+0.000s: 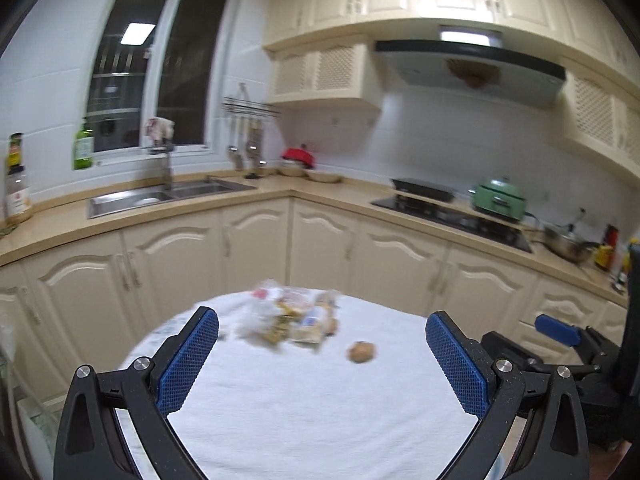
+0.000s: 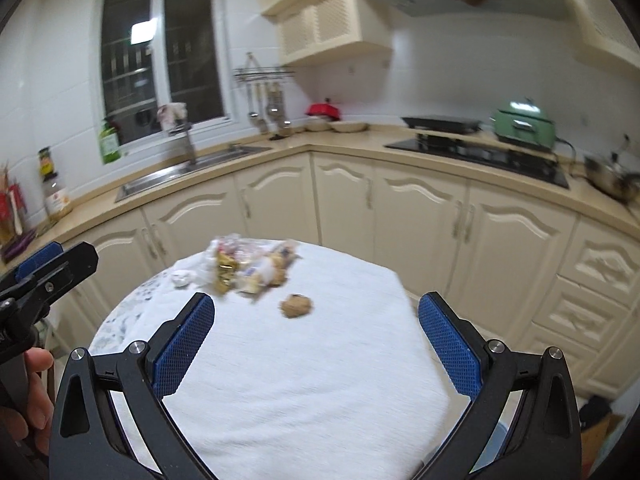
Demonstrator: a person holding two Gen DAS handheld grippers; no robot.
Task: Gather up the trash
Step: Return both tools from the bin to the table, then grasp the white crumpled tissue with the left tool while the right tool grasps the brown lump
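Blue-padded fingers of the left gripper spread wide over the near part of a round table draped in white cloth, with nothing between them. The right gripper hangs over the same table with its fingers equally far apart and empty. Toward the far edge of the cloth lies a pile of crumpled wrappers, clear plastic mixed with gold and pale printed packets; its long axis runs roughly left to right across the table, though blur keeps any print or brand from being read. Just beside the pile, nearer the grippers and to its right, sits a small brown crumpled ball, apart from the wrappers and too round to point any way. A small white scrap lies at the pile's left end. On the beige counter behind stand a green bottle and a dark-capped jar whose labels are illegible, left of a steel sink. A green pot rests by the black cooktop.
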